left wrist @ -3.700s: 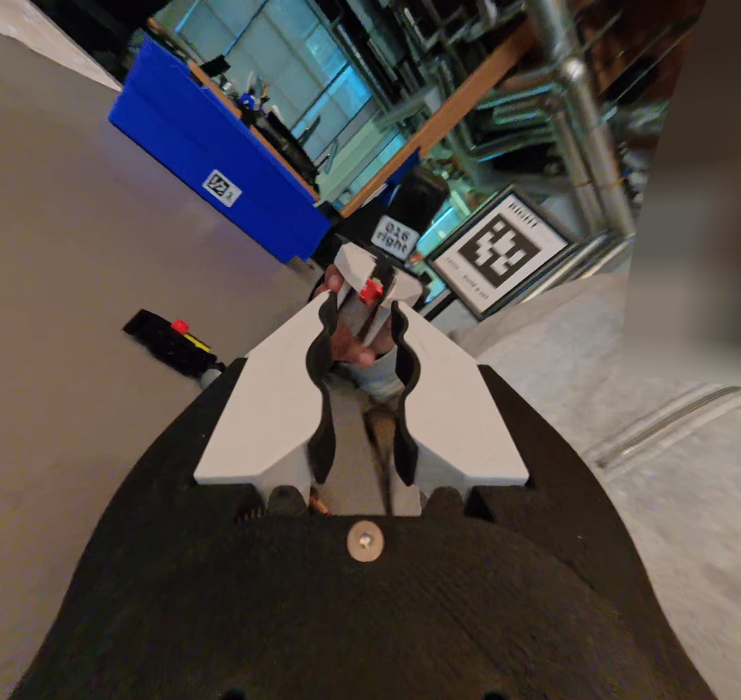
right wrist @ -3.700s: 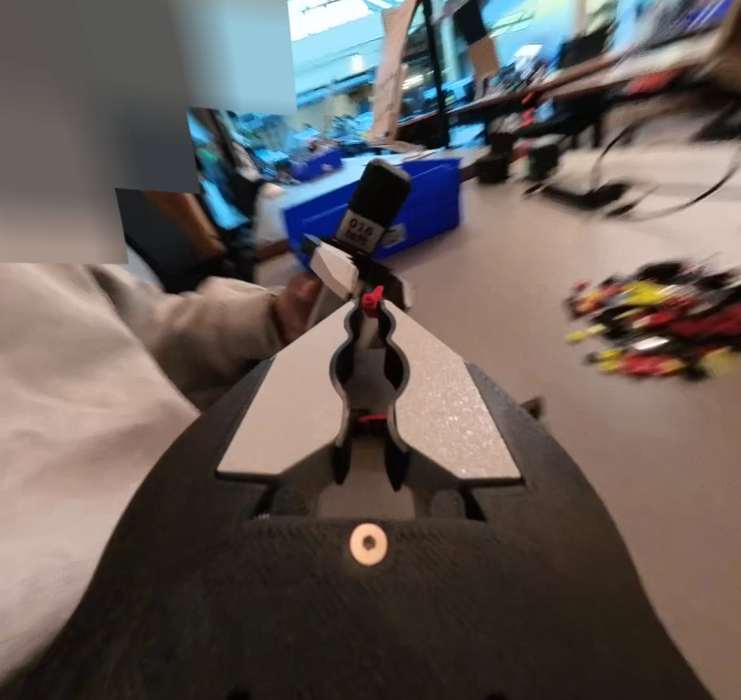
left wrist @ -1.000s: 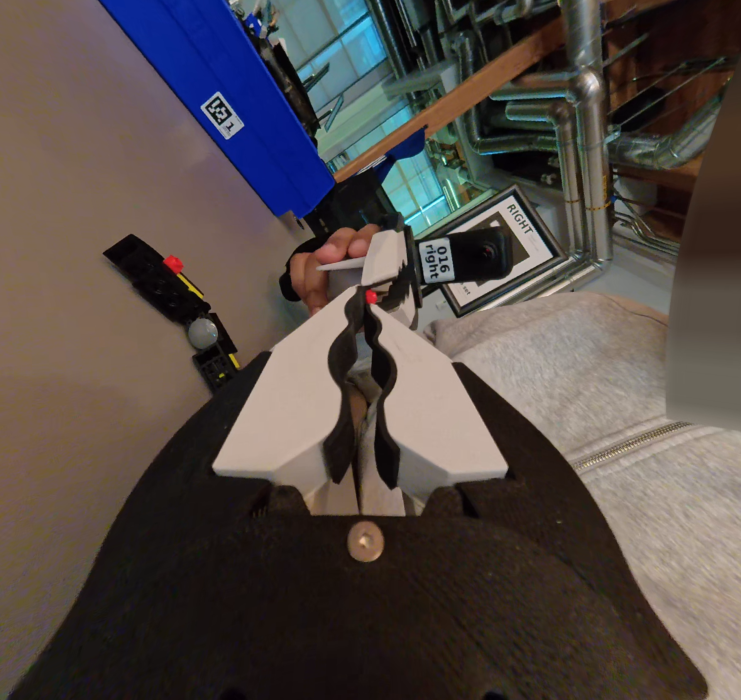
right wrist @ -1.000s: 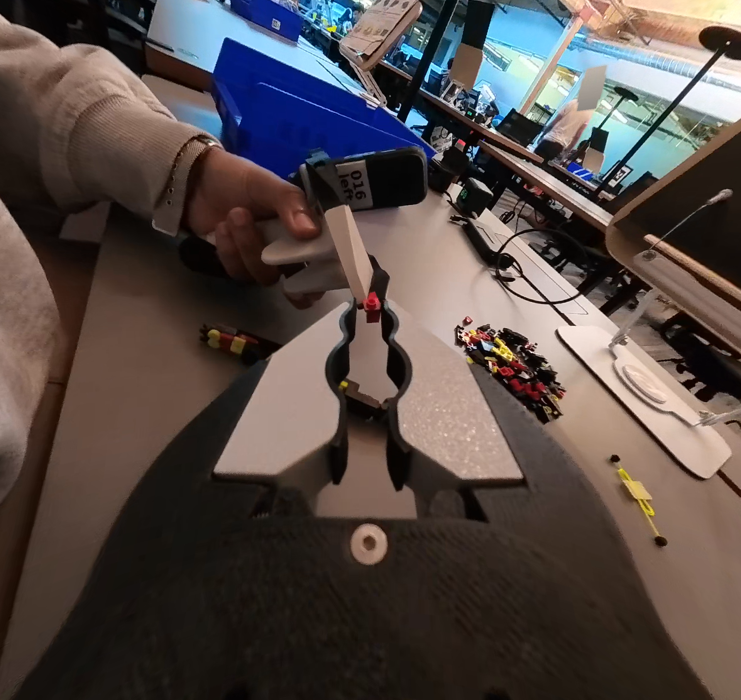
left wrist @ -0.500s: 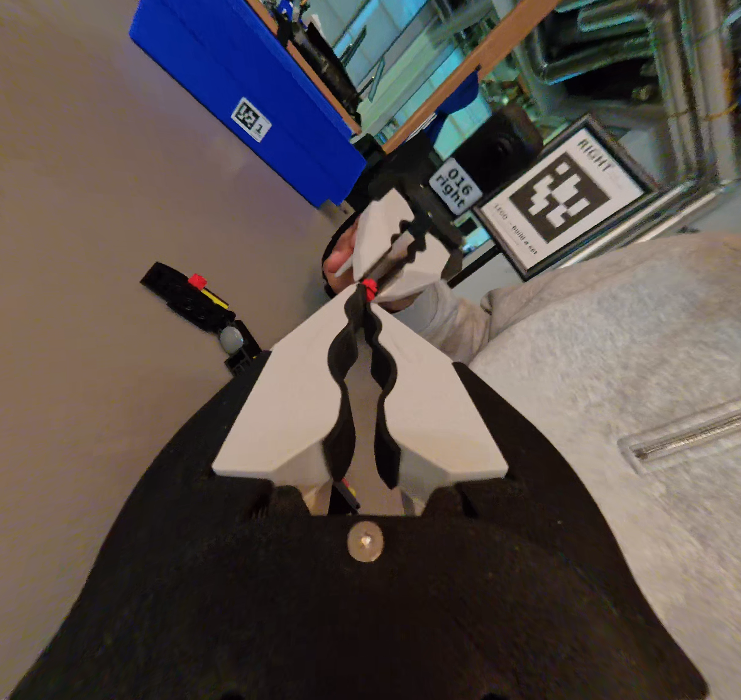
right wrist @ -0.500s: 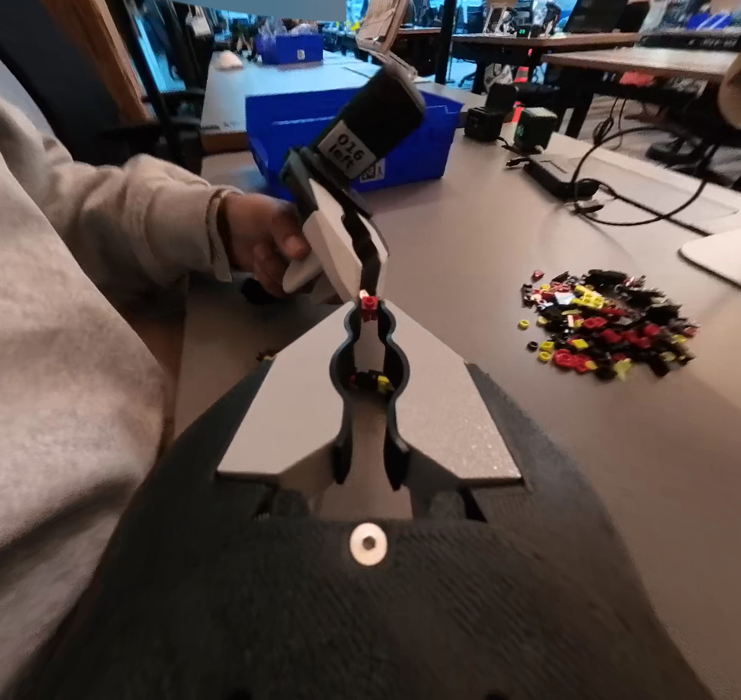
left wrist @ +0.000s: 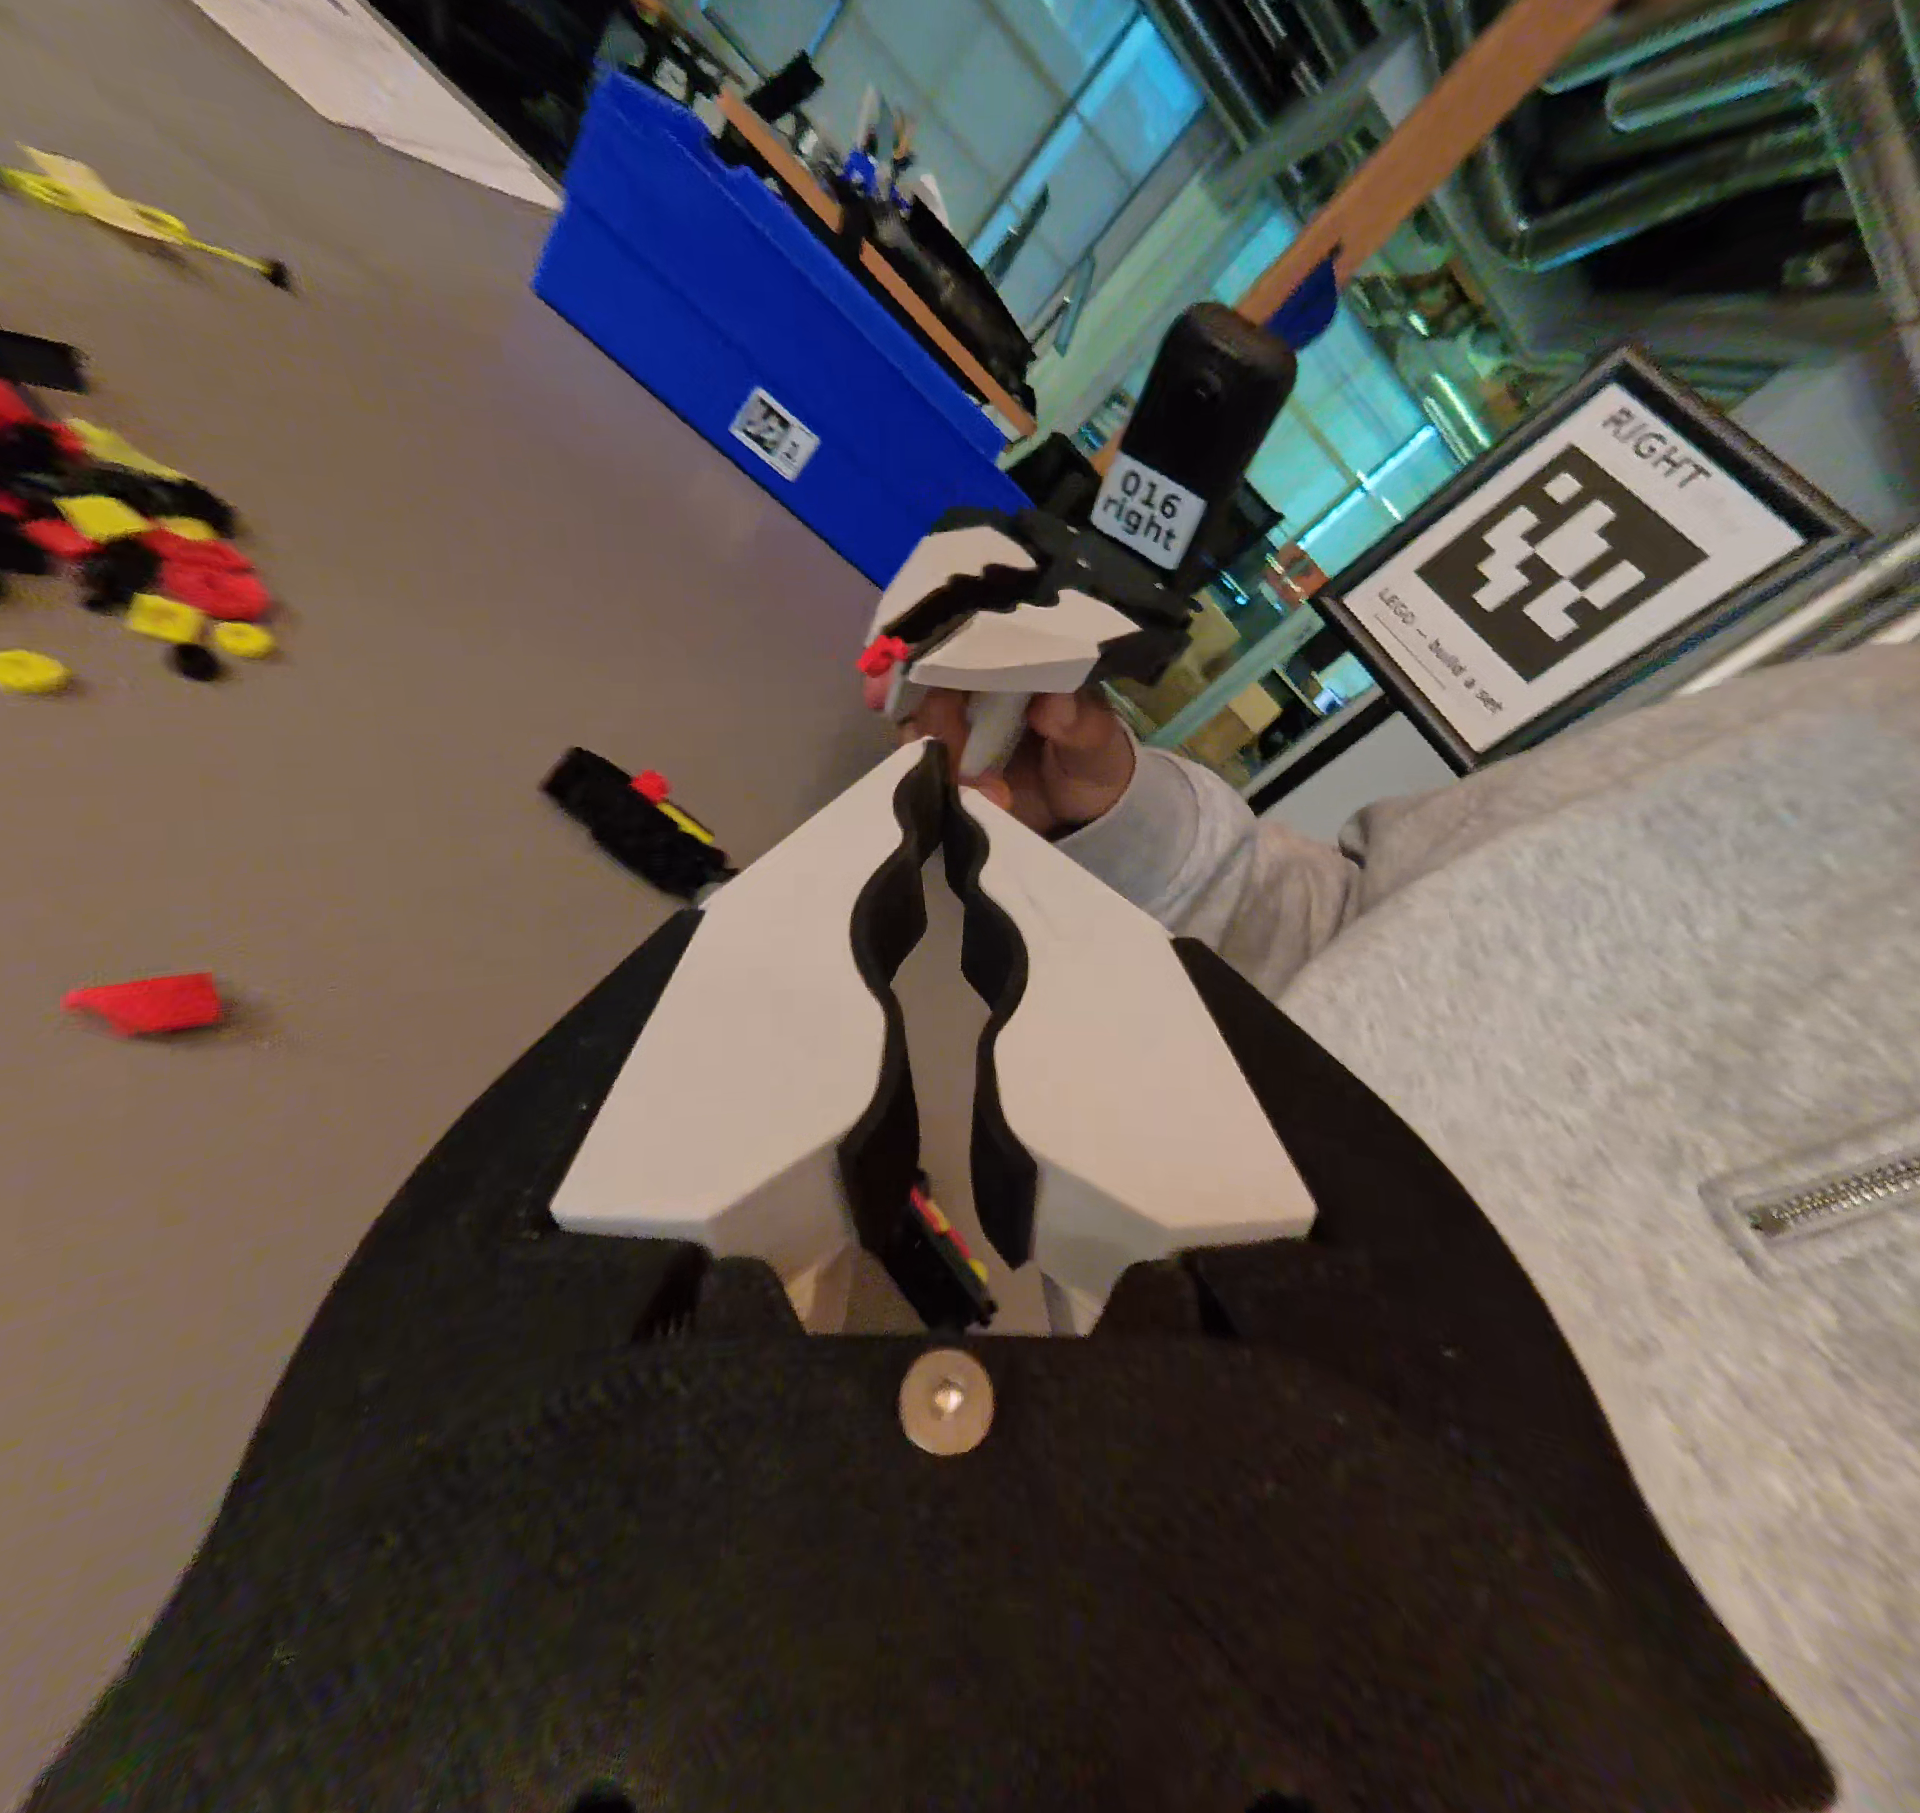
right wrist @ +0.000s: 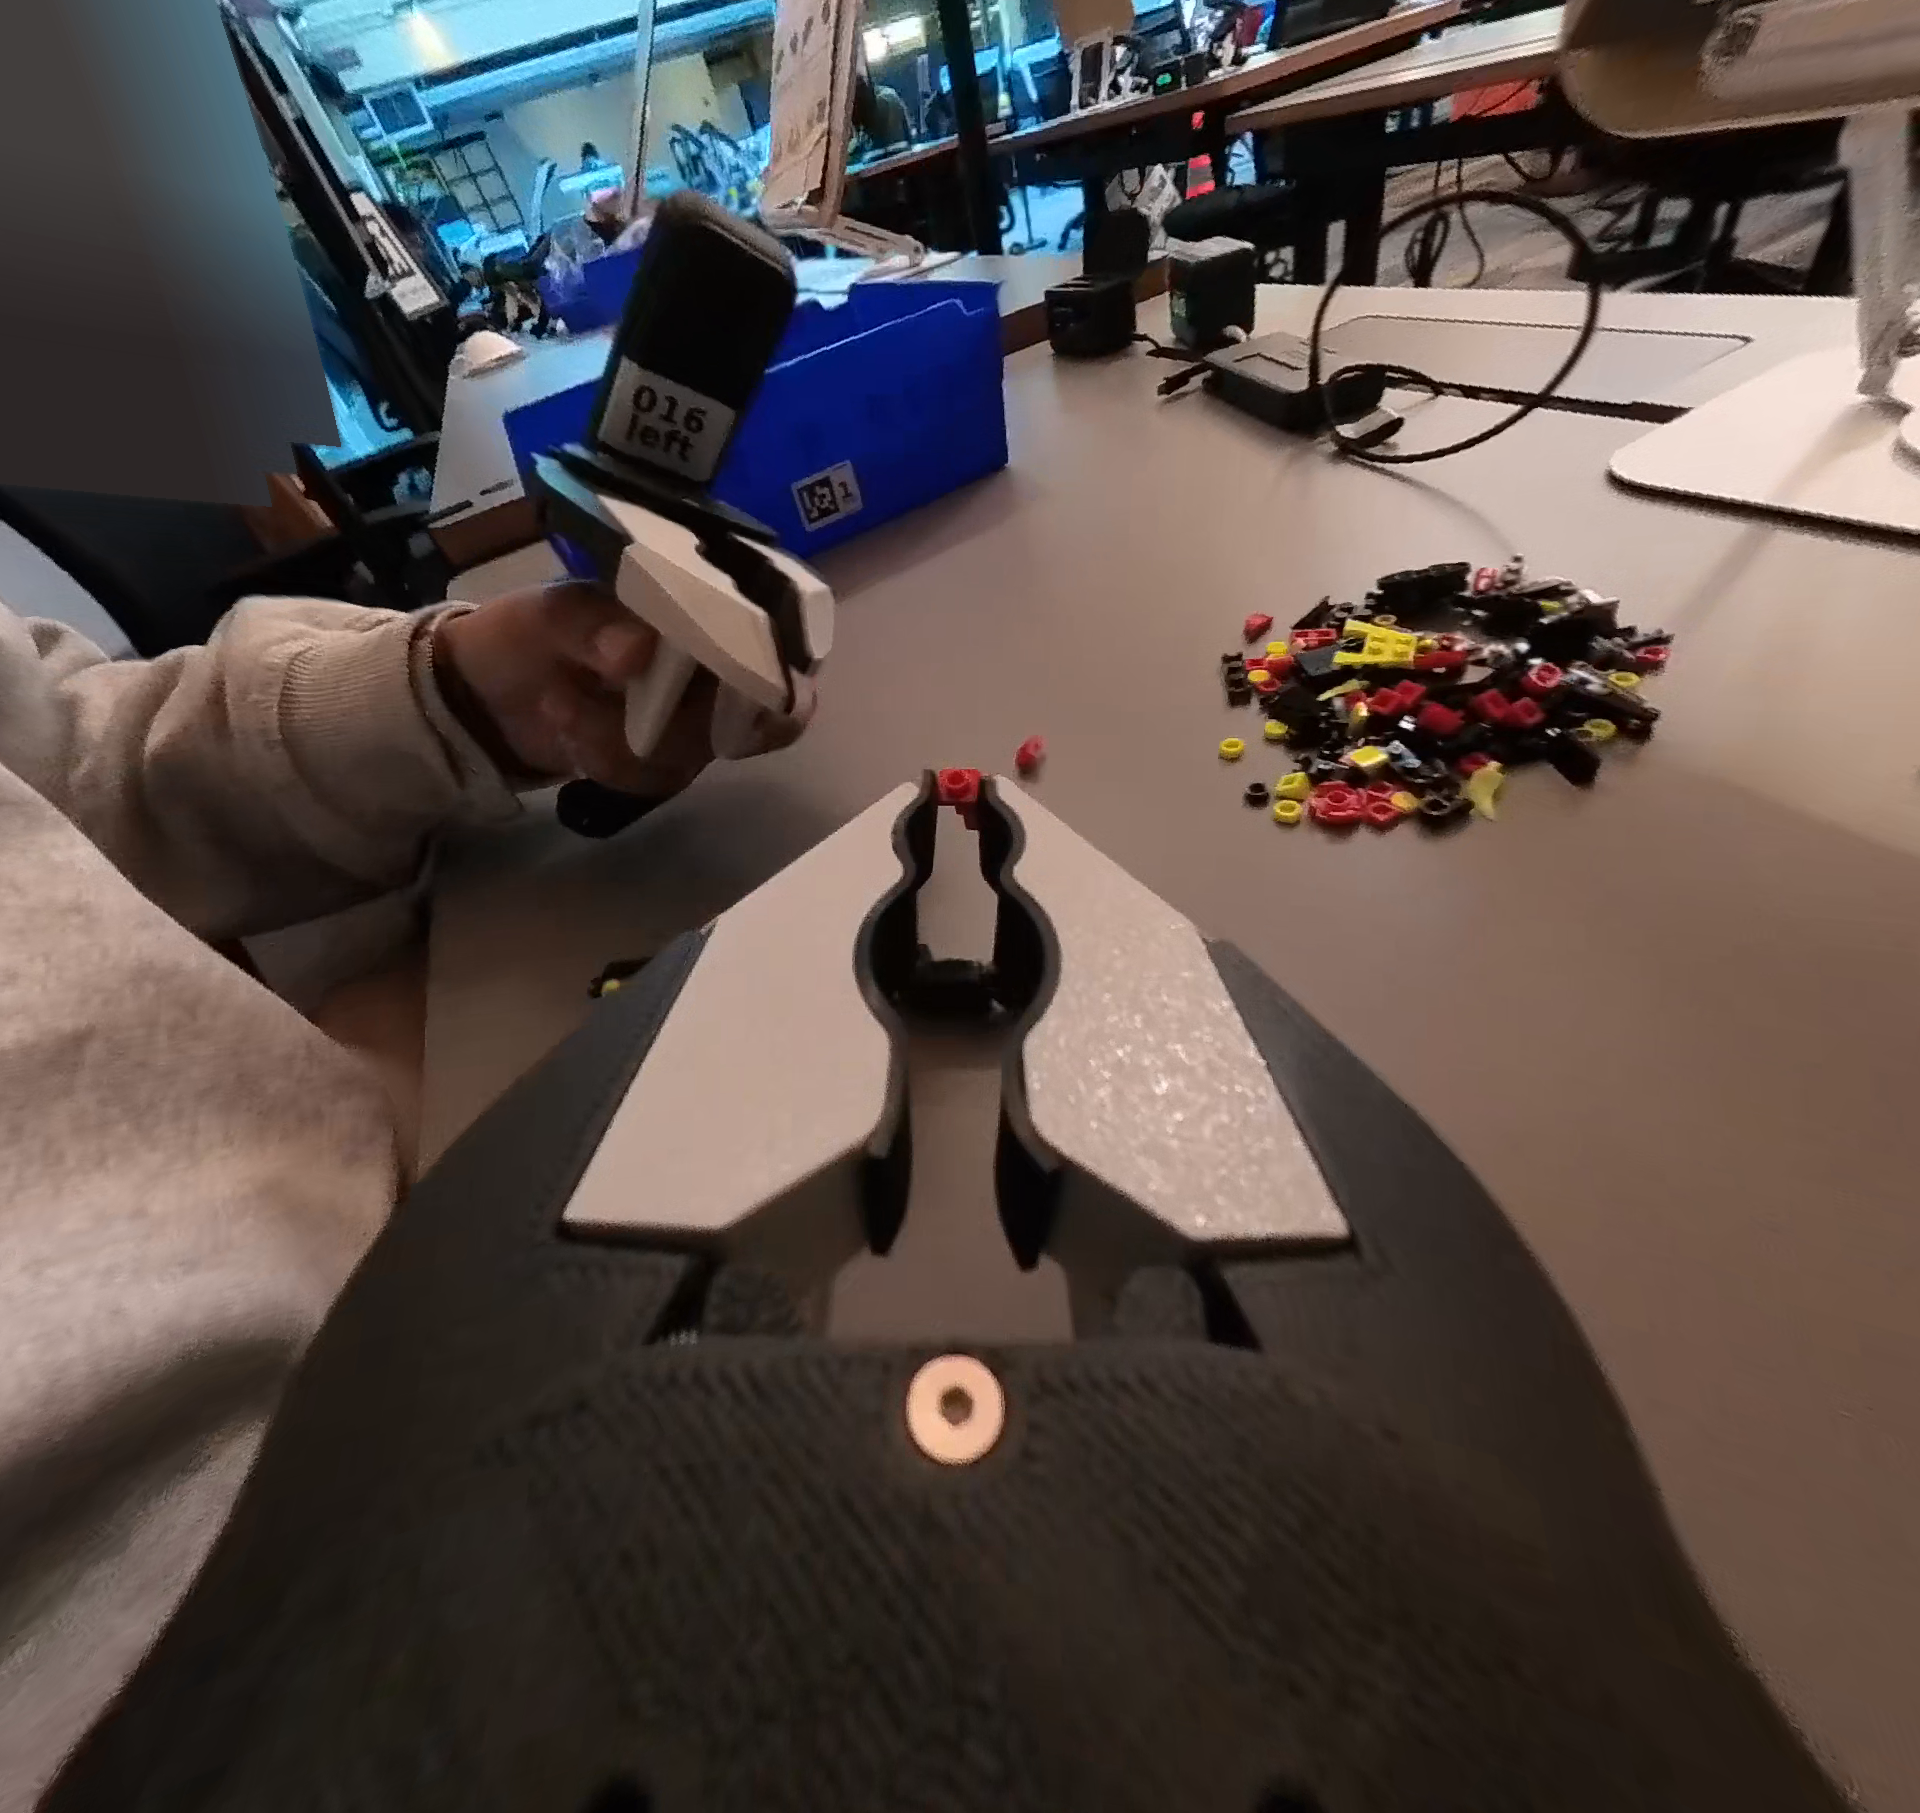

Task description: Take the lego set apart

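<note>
My right gripper (right wrist: pixel 961 789) is shut on a small red lego piece (right wrist: pixel 958 784) and holds it above the table. It also shows in the left wrist view (left wrist: pixel 883 660), with the red piece (left wrist: pixel 879 657) at its tip. My left gripper (left wrist: pixel 940 757) is shut with nothing showing between its tips. In the right wrist view it (right wrist: pixel 805 664) is held in a hand, up and left of the right gripper and apart from it. The black lego assembly (left wrist: pixel 634 823) with red and yellow bits lies on the table below. A tiny red piece (right wrist: pixel 1029 753) lies just beyond the right fingertips.
A pile of loose red, yellow and black pieces (right wrist: pixel 1444 693) lies on the grey table to the right. A red slope piece (left wrist: pixel 145 1003) lies apart from it. A blue bin (right wrist: pixel 883 423) stands at the back, with cables (right wrist: pixel 1455 402) and a white monitor base (right wrist: pixel 1766 454) at the far right. About 5 cm separates my left fingertips from my right.
The two grippers were tip to tip on the small red piece. They have pulled apart; the red piece stays in the right gripper and the left one holds nothing.
</note>
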`<state>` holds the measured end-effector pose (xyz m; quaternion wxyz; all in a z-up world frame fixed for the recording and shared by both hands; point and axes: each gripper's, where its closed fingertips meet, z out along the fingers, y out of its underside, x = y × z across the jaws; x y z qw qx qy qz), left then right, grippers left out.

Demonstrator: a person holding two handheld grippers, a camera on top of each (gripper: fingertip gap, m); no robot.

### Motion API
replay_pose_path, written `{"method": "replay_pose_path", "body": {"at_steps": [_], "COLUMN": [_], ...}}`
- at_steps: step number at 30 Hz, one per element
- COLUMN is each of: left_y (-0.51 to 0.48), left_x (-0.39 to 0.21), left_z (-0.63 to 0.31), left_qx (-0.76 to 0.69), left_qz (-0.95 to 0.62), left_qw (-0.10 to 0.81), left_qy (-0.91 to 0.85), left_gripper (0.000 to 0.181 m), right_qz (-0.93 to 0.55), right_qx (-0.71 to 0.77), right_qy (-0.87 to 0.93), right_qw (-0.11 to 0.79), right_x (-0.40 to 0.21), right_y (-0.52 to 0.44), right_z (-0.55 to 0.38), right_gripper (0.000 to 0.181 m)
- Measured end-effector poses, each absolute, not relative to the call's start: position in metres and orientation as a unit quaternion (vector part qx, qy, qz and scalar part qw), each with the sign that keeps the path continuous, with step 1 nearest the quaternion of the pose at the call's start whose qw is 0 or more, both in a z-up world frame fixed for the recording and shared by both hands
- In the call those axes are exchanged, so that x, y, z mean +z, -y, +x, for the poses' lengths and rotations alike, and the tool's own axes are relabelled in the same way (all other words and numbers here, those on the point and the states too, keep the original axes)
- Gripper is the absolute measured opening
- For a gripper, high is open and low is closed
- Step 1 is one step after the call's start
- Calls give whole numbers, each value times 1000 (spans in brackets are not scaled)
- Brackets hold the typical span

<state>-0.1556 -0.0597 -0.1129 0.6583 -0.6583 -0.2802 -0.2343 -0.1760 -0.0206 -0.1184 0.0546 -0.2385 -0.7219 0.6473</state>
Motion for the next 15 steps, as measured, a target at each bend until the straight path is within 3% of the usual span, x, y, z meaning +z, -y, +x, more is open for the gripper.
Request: {"method": "replay_pose_path", "body": {"at_steps": [9, 15], "left_y": [129, 130], "left_x": [-147, -180], "left_z": [-225, -225], "left_qx": [-2, 82], "left_qz": [-705, -793], "left_qw": [589, 478], "left_qy": [396, 368], "left_gripper": [1, 24], "right_qz": [-262, -257], "right_qx": [658, 649], "right_qy": [705, 714], "right_qw": [46, 51], "right_x": [-118, -122], "right_y": [15, 18], "right_z": [-183, -182], "right_gripper": [6, 5]}}
